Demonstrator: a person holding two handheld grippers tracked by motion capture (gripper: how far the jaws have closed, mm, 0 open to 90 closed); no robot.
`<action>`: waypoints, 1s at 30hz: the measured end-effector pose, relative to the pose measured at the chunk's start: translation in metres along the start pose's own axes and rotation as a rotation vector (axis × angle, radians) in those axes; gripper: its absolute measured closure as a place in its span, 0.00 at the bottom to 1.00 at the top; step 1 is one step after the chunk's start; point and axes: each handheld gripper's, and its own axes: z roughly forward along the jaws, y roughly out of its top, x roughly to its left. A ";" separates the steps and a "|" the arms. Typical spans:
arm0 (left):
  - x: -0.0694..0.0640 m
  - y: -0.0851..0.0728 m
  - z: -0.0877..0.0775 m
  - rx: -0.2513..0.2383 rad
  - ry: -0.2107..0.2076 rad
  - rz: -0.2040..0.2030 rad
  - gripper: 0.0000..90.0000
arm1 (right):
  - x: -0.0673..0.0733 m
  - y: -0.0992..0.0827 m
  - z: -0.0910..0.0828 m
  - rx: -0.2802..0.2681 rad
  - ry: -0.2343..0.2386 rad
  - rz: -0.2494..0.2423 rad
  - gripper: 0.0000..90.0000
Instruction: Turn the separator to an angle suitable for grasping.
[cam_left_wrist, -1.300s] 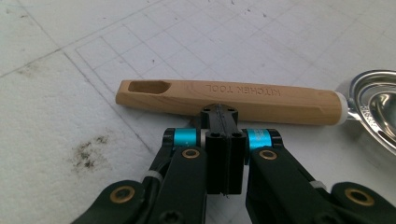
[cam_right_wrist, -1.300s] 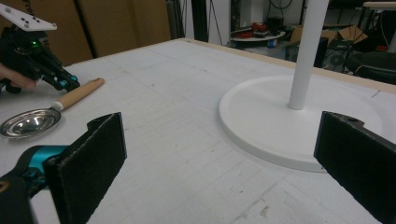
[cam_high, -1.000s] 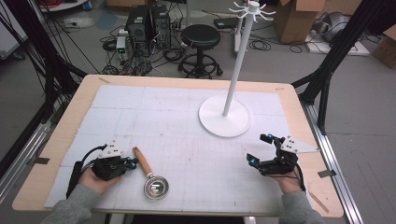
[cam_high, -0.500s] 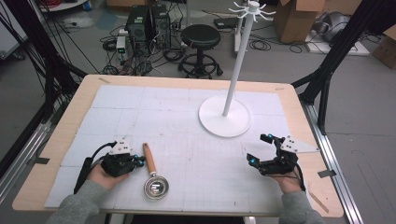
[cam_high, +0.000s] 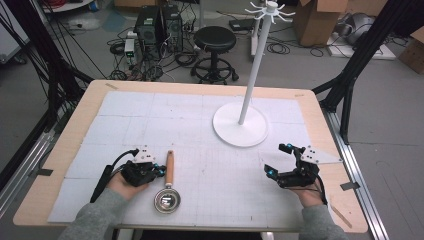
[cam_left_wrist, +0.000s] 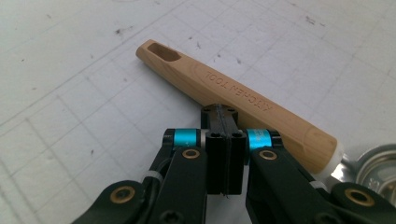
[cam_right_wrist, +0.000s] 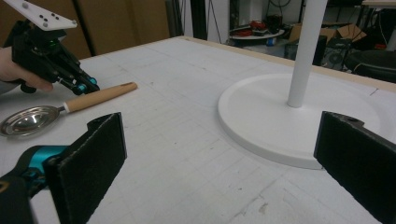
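Low in the frame, left of centre, the ladle (cam_high: 168, 187) lies flat on the white mat (cam_high: 200, 125); the left gripper (cam_high: 161, 171), jaws pressed together on nothing, noses against its wooden handle (cam_left_wrist: 243, 100); lower right, the right gripper (cam_high: 278, 159) gapes wide, near the stand's base (cam_high: 240, 131).

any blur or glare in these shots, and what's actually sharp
High view: even, soft light, slightly soft overall, no glare on the table. Left gripper view: the wooden handle is crisp, its engraved lettering readable, with the shut left tongs sharp too. Right gripper view: the right tongs are close and soft; the spoon bowl shows mild reflections.
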 end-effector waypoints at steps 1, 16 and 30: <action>-0.001 0.002 0.002 0.005 0.003 0.000 1.00 | 0.000 0.000 0.000 0.005 0.003 0.006 0.02; -0.014 0.027 0.026 0.026 -0.006 -0.017 1.00 | 0.000 0.000 0.000 -0.001 0.004 0.004 0.02; -0.015 0.038 0.040 0.025 -0.046 -0.032 1.00 | 0.000 -0.001 -0.002 -0.004 0.004 0.010 0.02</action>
